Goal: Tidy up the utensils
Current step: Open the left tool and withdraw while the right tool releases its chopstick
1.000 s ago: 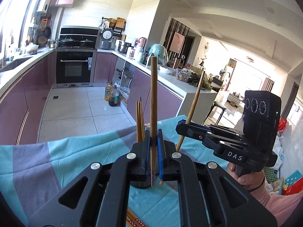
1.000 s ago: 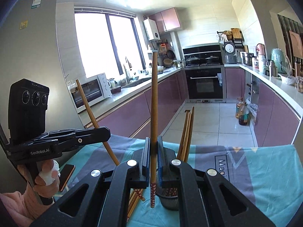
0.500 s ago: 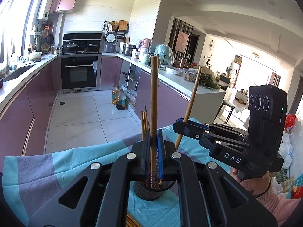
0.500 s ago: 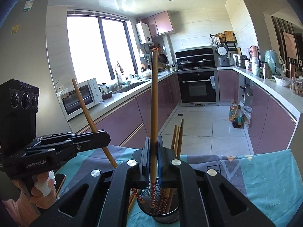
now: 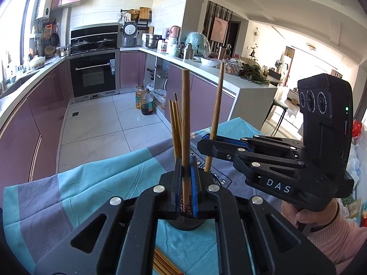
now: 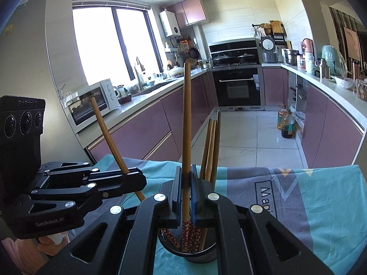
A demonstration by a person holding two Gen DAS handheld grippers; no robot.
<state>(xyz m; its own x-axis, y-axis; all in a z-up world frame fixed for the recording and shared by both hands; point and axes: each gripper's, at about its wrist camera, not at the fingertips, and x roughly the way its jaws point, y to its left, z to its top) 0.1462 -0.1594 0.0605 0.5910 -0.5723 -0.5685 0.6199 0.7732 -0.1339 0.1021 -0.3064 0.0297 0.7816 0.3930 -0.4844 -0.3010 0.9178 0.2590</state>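
two grippers, each clenched on one chopstick: left gripper point(image 5: 185, 192) grips its chopstick point(image 5: 186, 123) upright at frame centre; right gripper point(image 6: 185, 197) pins another chopstick point(image 6: 187, 123), patterned tip inside the mesh holder point(image 6: 190, 249) at lower centre.

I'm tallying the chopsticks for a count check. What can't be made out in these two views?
- Left wrist view: the mesh holder is mostly hidden behind the left hand-held gripper.
- Same view: loose chopsticks are cut off by the bottom edge.
- Right wrist view: chopstick tips in the holder overlap, uncountable.
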